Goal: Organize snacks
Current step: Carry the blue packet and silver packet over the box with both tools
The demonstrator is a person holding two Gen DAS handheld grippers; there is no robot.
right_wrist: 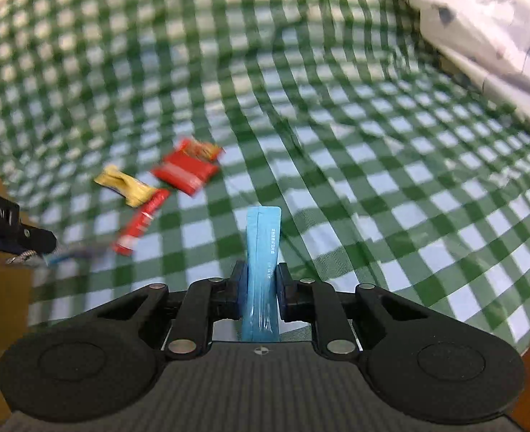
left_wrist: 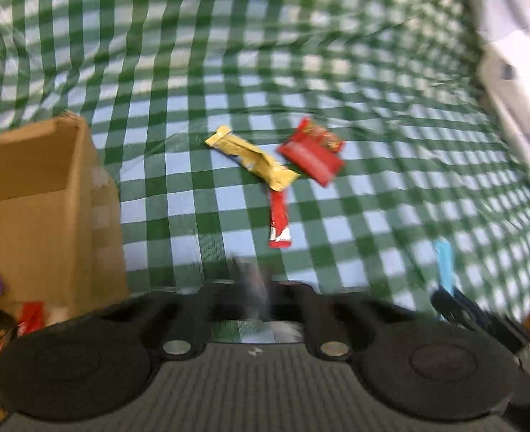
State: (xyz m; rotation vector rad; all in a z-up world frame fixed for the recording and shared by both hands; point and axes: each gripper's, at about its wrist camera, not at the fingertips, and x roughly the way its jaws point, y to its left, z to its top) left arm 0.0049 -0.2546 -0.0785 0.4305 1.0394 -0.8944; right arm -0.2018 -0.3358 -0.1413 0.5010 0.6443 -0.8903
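Blue stick snack point(right_wrist: 262, 248) stands clamped between the right gripper point(right_wrist: 261, 280) pads, clear of the checked cloth point(right_wrist: 373, 187), ready for transfer. Left gripper point(left_wrist: 252, 288) is shut on a blurred dark packet point(left_wrist: 252, 280). Cardboard box point(left_wrist: 41, 187) sits just left, presumably the destination.

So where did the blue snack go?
The blue snack packet is pinched upright in the right gripper, above the checked cloth, to the right of the loose yellow wrapper.
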